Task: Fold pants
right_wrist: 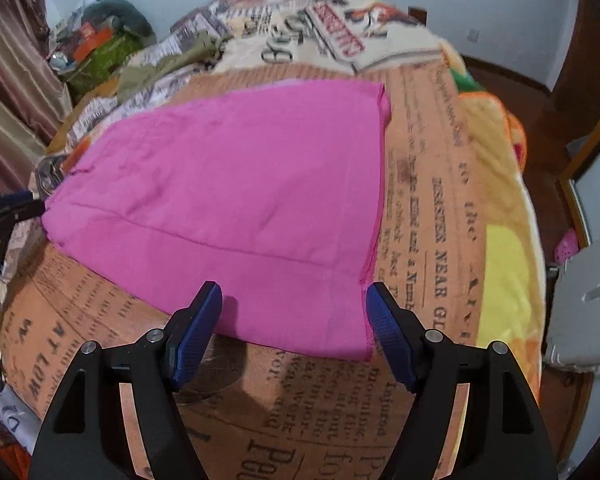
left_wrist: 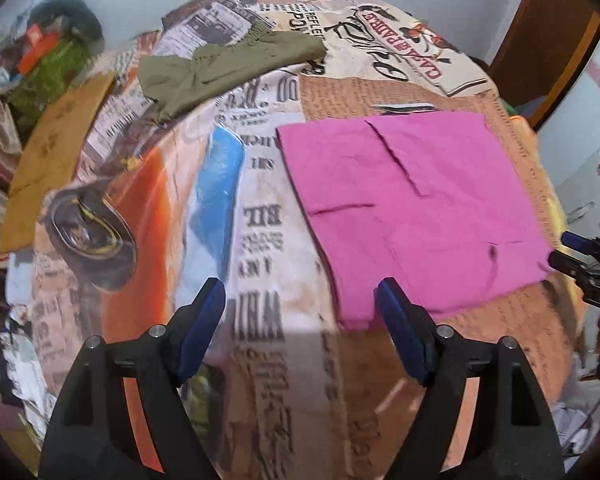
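Pants (right_wrist: 236, 200) are lying folded flat on the bedspread (right_wrist: 440, 208). Left gripper (left_wrist: 300, 304) and right gripper (right_wrist: 294, 304) are hovering wide open, gripping nothing. Advice: be pinching all layers at near corners, lifting evenly.

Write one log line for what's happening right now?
left gripper: open, empty | right gripper: open, empty | pink pants: folded flat on newspaper-print bedspread

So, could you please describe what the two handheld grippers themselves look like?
The left gripper and right gripper match: black angular plastic frames with silver pivot screws, each carrying two fingers faced with ribbed blue pads. No cables or sleeves are visible.
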### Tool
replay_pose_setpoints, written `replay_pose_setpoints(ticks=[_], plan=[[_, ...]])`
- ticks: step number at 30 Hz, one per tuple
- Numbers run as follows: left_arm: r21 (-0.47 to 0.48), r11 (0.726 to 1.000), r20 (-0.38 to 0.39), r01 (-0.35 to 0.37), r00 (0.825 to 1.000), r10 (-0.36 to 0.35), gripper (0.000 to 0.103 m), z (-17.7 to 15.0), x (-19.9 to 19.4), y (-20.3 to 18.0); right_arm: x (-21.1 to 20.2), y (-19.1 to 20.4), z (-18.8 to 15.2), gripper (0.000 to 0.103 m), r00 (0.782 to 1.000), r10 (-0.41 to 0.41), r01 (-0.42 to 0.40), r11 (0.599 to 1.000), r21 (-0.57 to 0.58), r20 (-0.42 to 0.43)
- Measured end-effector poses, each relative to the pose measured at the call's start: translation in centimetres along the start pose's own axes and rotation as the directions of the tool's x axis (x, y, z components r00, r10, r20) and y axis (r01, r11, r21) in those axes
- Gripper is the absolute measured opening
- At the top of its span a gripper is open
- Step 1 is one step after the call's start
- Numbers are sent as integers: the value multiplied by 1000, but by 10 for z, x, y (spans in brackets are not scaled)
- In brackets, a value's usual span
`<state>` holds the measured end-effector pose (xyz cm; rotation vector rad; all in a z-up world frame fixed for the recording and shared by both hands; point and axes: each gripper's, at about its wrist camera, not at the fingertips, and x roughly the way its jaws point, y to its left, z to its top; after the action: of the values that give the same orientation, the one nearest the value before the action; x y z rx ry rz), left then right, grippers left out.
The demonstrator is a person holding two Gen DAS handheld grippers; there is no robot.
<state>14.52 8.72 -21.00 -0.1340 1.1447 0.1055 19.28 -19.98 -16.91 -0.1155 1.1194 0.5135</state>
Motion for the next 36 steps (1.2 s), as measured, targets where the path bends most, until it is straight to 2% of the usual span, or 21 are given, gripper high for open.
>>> replay_pose_setpoints(ticks=[5, 8, 12, 14, 18, 19, 21, 26, 30, 34, 35, 36], plan=[[-68, 990, -26, 120, 992, -122, 78, -14, -9, -6, -22, 18, 9, 71, 995, 14, -12, 1000, -28, 101], [-75, 982, -19, 176, 984, -177, 78, -22, -12, -15, -21, 31, 12, 71, 992, 36, -30, 998, -48, 125], [-113, 964, -37, 241, 969, -246, 78, -30, -7, -24, -7, 49, 13, 71, 992, 64, -52, 993, -108, 106], [-130, 960, -55, 250, 964, -259, 78, -33, 0, -29, 1, 55, 14, 71, 993, 68, -55, 991, -124, 99], [-103, 965, -64, 240, 967, -247, 79, -33, 8, -37, 9, 55, 16, 71, 992, 79, -70, 993, -96, 98], [-100, 964, -68, 246, 965, -253, 82, -33, 9, -38, 11, 53, 17, 71, 992, 90, -83, 993, -82, 93], [-109, 958, -71, 267, 959, -275, 88, -32, 13, -38, 16, 49, 18, 71, 991, 115, -110, 992, -60, 72], [-155, 940, -52, 305, 947, -316, 88, -26, 22, -34, 35, 46, 16, 71, 993, 115, -114, 991, -63, 2], [-227, 910, -43, 346, 930, -364, 88, -17, 31, -27, 35, 46, 12, 73, 993, 121, -120, 990, -80, 11], [-342, 857, -25, 386, 908, -419, 88, -4, 41, -15, 36, 44, 12, 73, 991, 137, -136, 987, -81, 10], [-372, 843, -17, 388, 905, -424, 86, -1, 43, -12, 36, 44, 11, 73, 990, 139, -138, 987, -82, 11], [-391, 837, -12, 382, 907, -420, 80, 1, 44, -10, 36, 44, 12, 74, 990, 141, -139, 987, -83, 11]])
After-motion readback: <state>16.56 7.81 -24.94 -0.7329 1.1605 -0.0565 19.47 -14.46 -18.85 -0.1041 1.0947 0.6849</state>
